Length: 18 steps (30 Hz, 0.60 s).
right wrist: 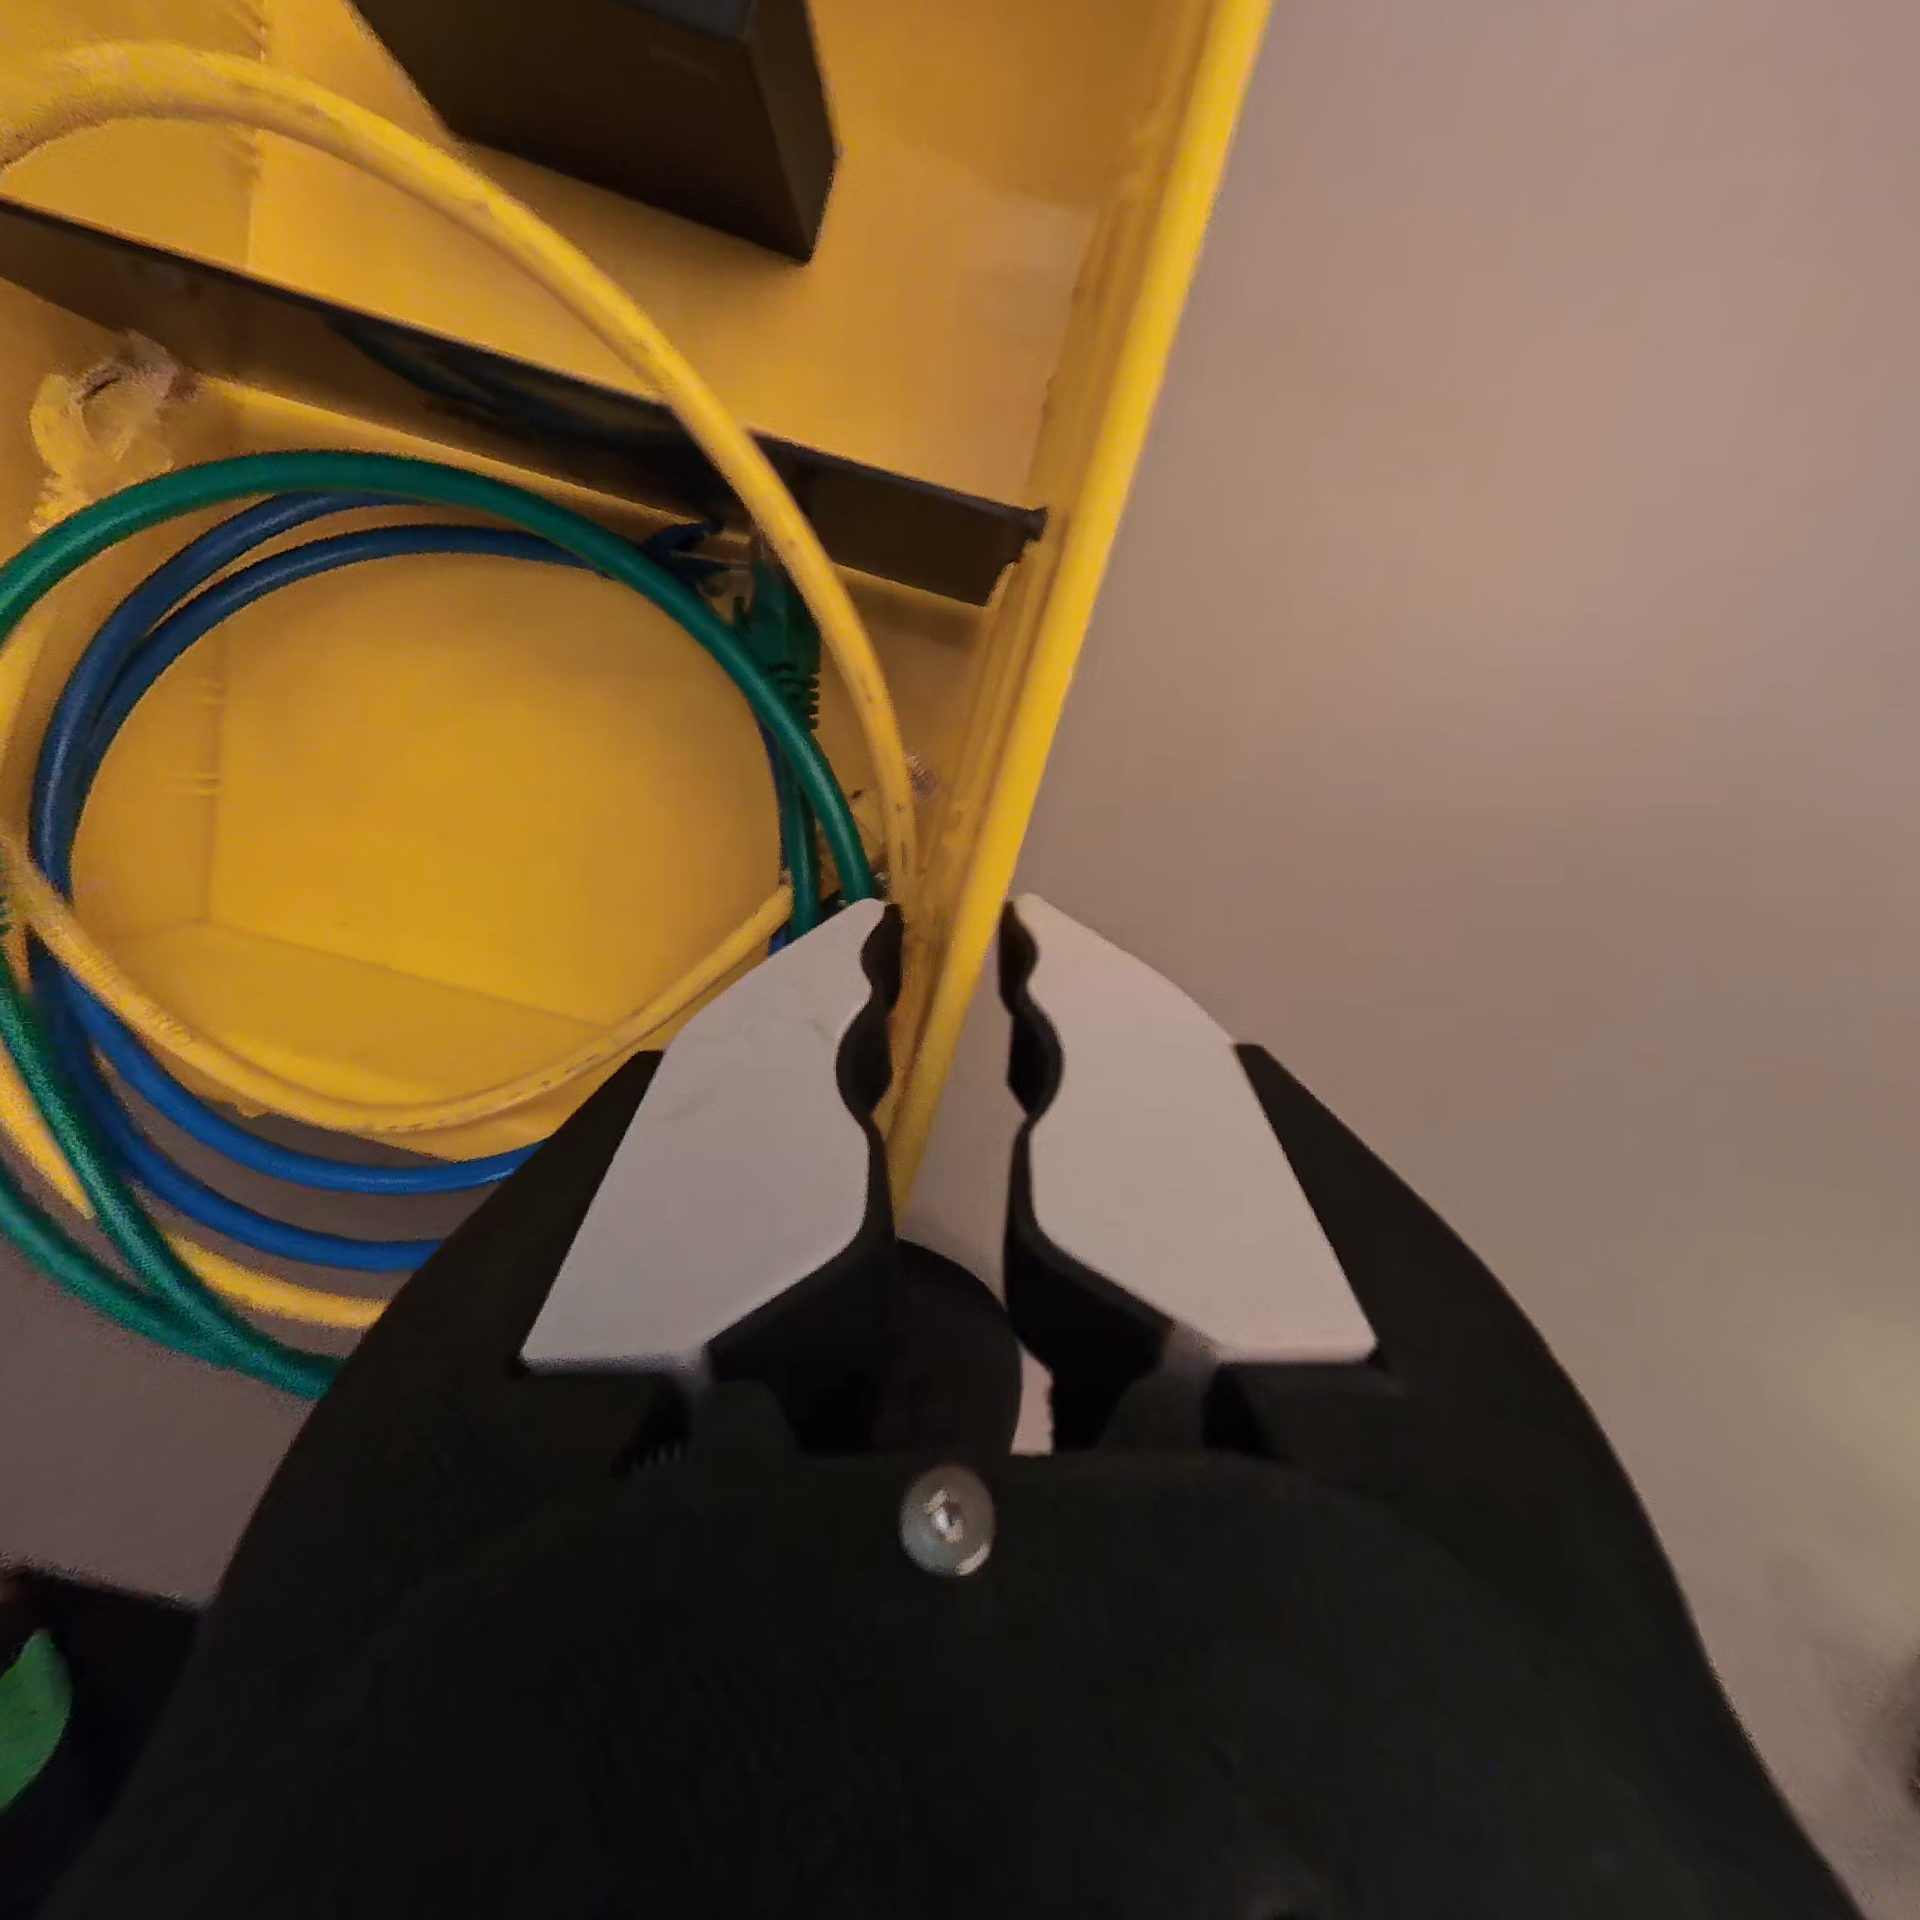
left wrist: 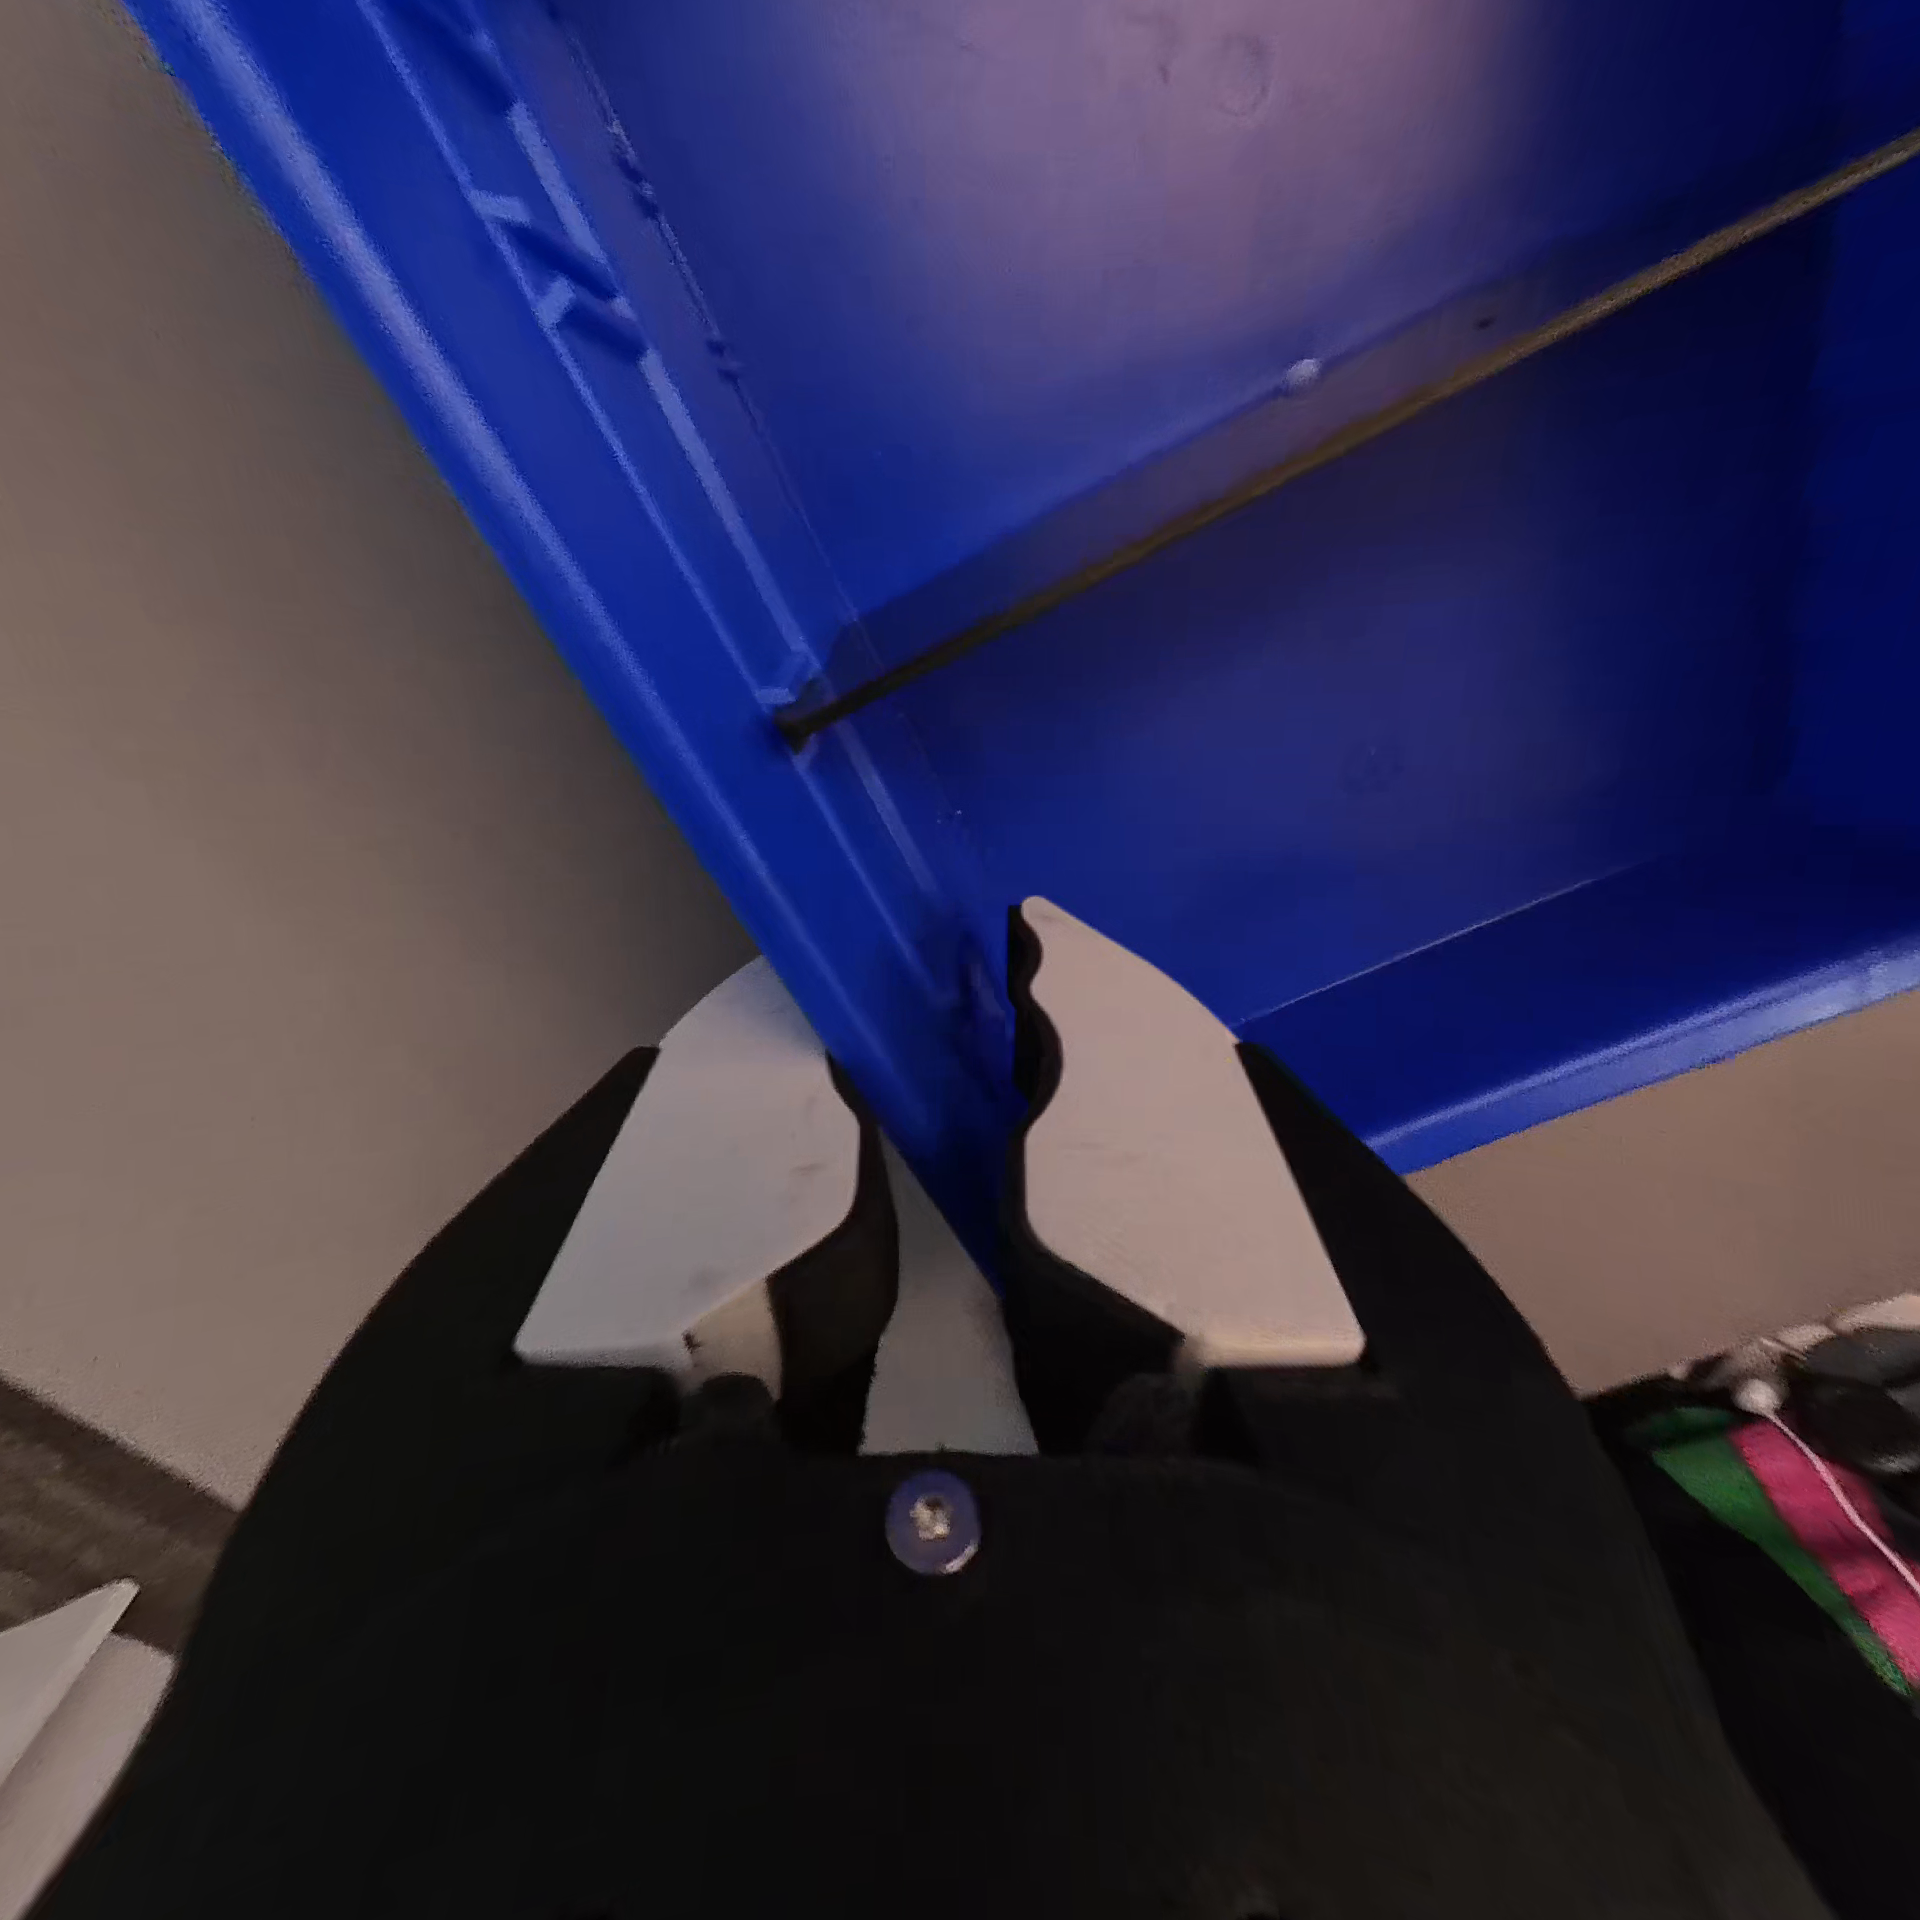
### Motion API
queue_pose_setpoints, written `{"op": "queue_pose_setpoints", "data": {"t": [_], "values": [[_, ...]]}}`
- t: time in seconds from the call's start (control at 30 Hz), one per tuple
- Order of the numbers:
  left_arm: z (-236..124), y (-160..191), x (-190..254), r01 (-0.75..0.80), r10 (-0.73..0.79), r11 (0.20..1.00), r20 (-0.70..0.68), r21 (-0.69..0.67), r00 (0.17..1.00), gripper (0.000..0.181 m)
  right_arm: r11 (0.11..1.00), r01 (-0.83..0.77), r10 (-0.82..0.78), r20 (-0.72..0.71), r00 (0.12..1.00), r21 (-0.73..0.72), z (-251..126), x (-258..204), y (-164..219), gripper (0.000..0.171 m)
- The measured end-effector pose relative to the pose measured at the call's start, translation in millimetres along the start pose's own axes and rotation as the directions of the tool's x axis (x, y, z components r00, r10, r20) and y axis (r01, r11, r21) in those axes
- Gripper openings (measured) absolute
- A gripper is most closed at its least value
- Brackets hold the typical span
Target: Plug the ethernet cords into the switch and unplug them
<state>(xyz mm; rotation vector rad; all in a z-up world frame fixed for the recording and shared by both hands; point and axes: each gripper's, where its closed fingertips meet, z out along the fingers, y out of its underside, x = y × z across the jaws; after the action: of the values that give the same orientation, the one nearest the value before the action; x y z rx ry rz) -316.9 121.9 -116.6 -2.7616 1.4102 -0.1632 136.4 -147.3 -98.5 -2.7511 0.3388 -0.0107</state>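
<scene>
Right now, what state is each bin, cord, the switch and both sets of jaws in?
Blue bin: empty, wall between the left gripper jaws.
Yellow bin: holds cords, rim between the right gripper jaws.
Yellow cord: loose, looped over the black divider.
Green cord: coiled, plug free.
Blue cord: coiled.
Black switch: beyond the divider, ports unseen.
</scene>
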Motion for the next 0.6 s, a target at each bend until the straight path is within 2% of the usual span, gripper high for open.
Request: {"op": "queue_pose_setpoints", "data": {"t": [0.07,0.13,0.2,0.27,0.3,0.33,0.37,0.4,0.47,0.6], "values": [[-1.8,1.1,13.4,-0.034,0.035,0.999,-0.063,0.004,0.997,0.026,0.996,-0.028,0.043,-0.178,0.983,0.085,-24.2,14.3,-10.5,0.024],[-9.2,3.8,19.0,-0.055,0.058,0.998,-0.093,0.026,0.994,0.033,0.955,0.001,0.082,-0.269,0.96,0.295,-66.5,0.9,-39.9,0.029],[-21.4,5.6,18.2,-0.045,0.053,0.996,-0.102,0.078,0.993,0.034,0.804,0.094,-0.029,-0.12,0.992,0.587,-107.0,-74.1,-92.5,0.033],[-35.4,7.3,12.5,-0.026,0.04,0.99,-0.094,0.141,0.995,0.039,0.639,0.109,-0.276,0.095,0.956,0.762,-129.1,-180.0,-130.1,0.038],[-42.2,9.3,9.5,-0.017,0.033,0.985,-0.094,0.17,0.995,0.039,0.66,0.109,-0.358,0.184,0.915,0.743,-120.1,-222.9,-139.0,0.044],[-48.3,11.5,6.7,-0.008,0.028,0.981,-0.097,0.196,0.995,0.038,0.74,0.123,-0.38,0.261,0.887,0.661,-98.3,-254.3,-143.7,0.054],[-53.9,13.4,3.4,0.0,0.022,0.975,-0.095,0.221,0.995,0.038,0.819,0.154,-0.375,0.312,0.873,0.553,-71.5,-276.6,-145.0,0.057],[-58.7,15.0,0.0,0.009,0.014,0.97,-0.094,0.245,0.996,0.038,0.879,0.194,-0.354,0.324,0.878,0.435,-43.2,-288.3,-143.6,0.059],[-66.7,17.7,-3.5,0.026,0.005,0.958,-0.106,0.285,0.994,0.038,0.942,0.225,-0.292,0.275,0.916,0.25,1.8,-290.7,-142.0,0.06],[-77.3,16.7,-6.2,0.037,0.007,0.938,-0.126,0.343,0.992,0.037,0.983,0.18,-0.16,0.339,0.927,-0.03,44.6,-312.1,-117.0,0.06]]}}
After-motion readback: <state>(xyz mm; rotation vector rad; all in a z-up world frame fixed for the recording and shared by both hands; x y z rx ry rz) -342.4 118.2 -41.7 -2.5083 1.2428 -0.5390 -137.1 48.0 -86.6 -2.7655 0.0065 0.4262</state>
